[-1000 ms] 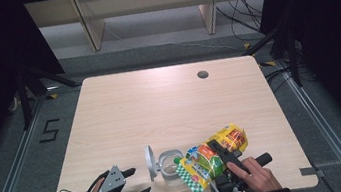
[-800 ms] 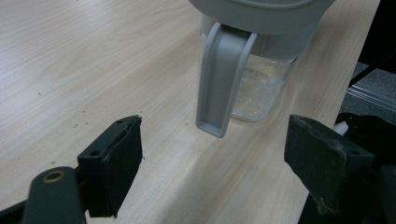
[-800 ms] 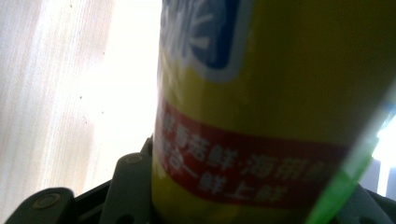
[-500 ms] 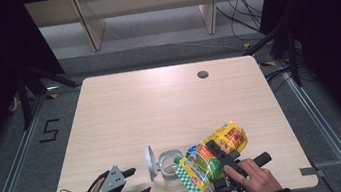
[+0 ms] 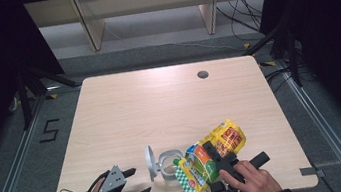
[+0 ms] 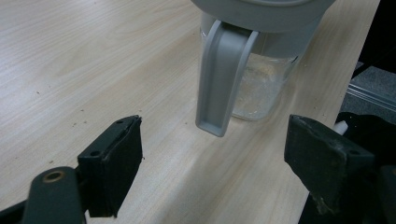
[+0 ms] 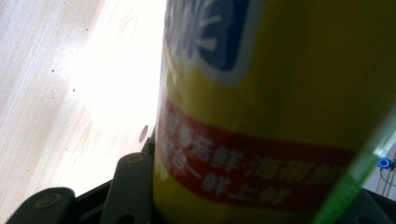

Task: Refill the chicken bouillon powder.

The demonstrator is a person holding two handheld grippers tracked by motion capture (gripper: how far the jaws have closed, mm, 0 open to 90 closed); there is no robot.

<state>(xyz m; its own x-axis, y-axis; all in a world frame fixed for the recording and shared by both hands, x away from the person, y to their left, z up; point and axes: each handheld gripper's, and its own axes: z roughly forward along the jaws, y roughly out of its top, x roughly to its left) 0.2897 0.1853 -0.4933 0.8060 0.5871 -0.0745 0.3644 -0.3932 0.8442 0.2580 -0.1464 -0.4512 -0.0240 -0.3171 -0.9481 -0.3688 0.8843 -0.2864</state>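
While the right gripper [image 5: 208, 167] clamps the yellow-green foil refill pouch [image 5: 209, 157], tipped toward the clear grey-lidded jar [image 5: 170, 162] for pouring, the left gripper [image 5: 138, 183] waits wide open.

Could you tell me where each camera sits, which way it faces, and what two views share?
High view: above the near edge, facing forward and down on the table; both hands and grippers show.
Left gripper view: on the left gripper, facing the clear jar; its open jaws show.
Right gripper view: on the right gripper, pressed against the yellow pouch.
Shared: the jar and pouch also show from above.
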